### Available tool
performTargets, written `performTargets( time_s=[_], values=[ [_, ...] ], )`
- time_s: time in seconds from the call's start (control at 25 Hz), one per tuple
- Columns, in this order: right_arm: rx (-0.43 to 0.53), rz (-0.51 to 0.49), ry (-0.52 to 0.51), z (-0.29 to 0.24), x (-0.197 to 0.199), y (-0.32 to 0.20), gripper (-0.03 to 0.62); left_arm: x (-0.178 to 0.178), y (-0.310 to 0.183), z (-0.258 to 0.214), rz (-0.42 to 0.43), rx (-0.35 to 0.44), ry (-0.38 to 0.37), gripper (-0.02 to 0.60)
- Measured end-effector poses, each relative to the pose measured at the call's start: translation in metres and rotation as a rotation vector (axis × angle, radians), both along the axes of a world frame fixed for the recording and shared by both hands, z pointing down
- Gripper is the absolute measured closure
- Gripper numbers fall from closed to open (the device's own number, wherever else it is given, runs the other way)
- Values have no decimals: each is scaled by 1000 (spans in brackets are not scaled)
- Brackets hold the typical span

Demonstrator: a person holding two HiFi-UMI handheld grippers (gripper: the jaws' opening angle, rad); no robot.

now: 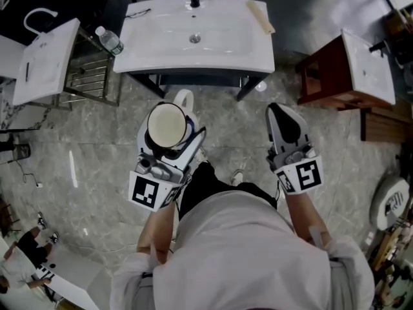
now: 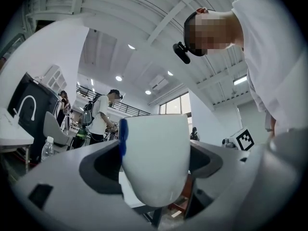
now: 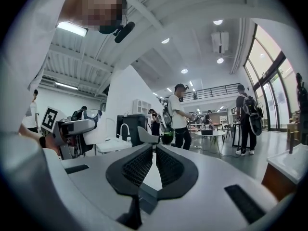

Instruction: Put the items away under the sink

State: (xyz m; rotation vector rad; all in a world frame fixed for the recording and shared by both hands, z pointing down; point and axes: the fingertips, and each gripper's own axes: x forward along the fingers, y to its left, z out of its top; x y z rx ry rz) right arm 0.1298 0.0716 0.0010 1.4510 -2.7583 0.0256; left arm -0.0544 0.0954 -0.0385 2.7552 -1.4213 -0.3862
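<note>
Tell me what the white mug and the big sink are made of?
The mug looks like glazed ceramic: smooth, opaque white, with a thick rim, though hard plastic is possible. The sink looks like glossy white ceramic too, going by its smooth, bright, rounded basin. Its frame is dark and thin, probably painted metal.

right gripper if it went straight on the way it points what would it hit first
Probably the white sink, its front edge near the right corner; the right gripper points toward it, but height is unclear.
</note>
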Motion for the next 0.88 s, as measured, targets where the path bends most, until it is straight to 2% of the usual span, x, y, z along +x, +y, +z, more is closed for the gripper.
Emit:
performTargets(
  time_s=[0.2,0.44,0.68,0.88],
  values=[
    [22,34,7,2,-7,-2,547,-4,-8,8,42,13,2,192],
    [-3,72,34,-2,-35,-38,546,-31,-51,4,83,-3,24,191],
    [-19,51,44,6,-45,-52,546,-29,-62,21,90,-39,23,192],
    [0,27,59,13,-36,-71,546,-18,-74,34,55,-73,28,192]
  ],
)
